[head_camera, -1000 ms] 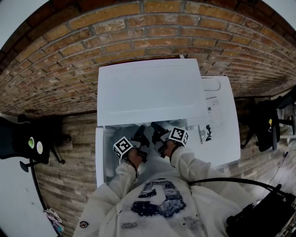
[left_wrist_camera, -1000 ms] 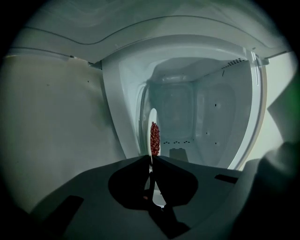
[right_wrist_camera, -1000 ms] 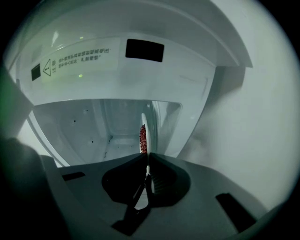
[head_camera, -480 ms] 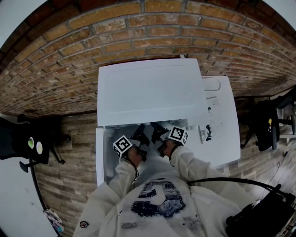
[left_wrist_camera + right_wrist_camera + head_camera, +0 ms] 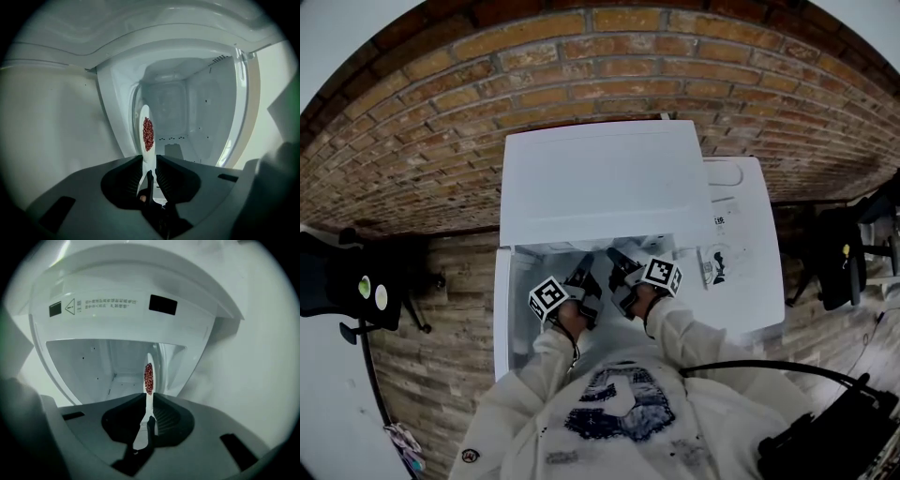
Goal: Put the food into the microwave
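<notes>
I'm carrying the plate (image 5: 146, 117) of red food (image 5: 148, 133) by opposite rims, I judge to keep it level as it goes into the microwave (image 5: 600, 183). It reaches into the open cavity; I cannot tell whether it rests on the floor. My left hand-held gripper (image 5: 149, 159) has just been opening, its jaws loose around the rim, while the right hand-held gripper (image 5: 149, 397) pinches its rim narrowly. Both point almost level, side by side.
</notes>
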Motion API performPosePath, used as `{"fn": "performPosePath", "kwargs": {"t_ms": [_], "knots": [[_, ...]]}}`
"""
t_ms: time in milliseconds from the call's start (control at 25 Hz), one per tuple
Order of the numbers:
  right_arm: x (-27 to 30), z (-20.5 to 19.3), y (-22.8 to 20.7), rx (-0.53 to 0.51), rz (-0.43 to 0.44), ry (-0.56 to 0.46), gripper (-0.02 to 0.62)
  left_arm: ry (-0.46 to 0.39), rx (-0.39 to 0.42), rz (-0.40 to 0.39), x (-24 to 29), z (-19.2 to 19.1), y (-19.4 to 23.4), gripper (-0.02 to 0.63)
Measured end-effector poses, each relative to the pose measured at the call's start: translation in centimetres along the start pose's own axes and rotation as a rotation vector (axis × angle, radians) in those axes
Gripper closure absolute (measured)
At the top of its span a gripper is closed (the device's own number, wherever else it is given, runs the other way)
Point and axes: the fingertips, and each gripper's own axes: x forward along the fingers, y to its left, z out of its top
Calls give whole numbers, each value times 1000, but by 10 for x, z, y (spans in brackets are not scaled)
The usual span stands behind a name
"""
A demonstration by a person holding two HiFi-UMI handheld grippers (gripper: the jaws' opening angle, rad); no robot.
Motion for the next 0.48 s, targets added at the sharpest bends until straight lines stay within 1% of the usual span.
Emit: {"fn": "performPosePath", "kwargs": {"t_ms": [160,240,400,480], "knots": [[-17,-3,1,16,7,-2,563,2,14,-12,-8,-15,-7,528],[-25,-7,5,3,11,6,564,7,42,-17,-13,-23,-14,528],[-44,-10,19,-79,25,34,565,25,153,-24,-21,-40,-34,532],[-54,-9,30,-140,31,46,566,36,221,-19,-25,-47,-43,557]]}}
